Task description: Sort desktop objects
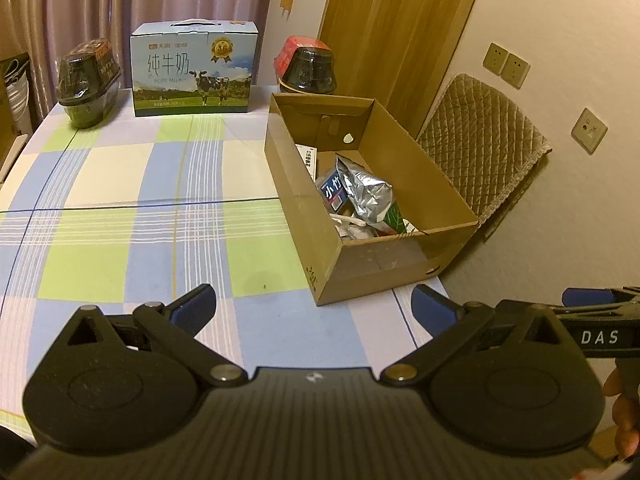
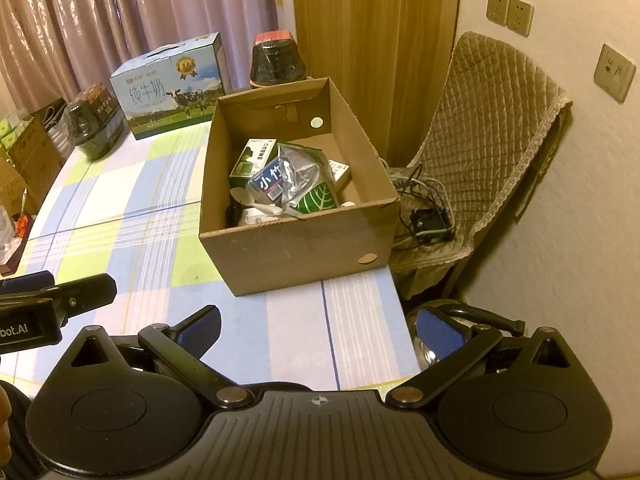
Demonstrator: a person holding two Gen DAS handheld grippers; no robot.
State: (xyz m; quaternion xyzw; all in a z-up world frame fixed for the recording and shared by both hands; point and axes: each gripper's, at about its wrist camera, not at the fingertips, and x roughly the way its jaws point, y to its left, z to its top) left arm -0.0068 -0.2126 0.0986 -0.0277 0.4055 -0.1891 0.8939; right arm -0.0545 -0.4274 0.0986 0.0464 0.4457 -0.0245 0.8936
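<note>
The counter [image 1: 120, 200] w/ its check cloth is bare in the middle. The cardboard box [image 2: 296, 244] sits at its right edge, prob. so small stuff gets dropped in: silver bag [image 2: 298, 176], packets. Left gripper [image 1: 314, 304] & right gripper [image 2: 318, 328]: jaws wide apart, holding nothing.

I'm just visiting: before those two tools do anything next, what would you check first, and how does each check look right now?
1. Left tool open and holding nothing: ok.
2. Right tool open and holding nothing: ok.
3. Cardboard box fully on the table: ok.
4. Room left in the box: ok, right half bare.
5. Loose small items left on the tablecloth: none visible near the tools.
6. Milk carton meant for sorting: cannot tell.
</note>
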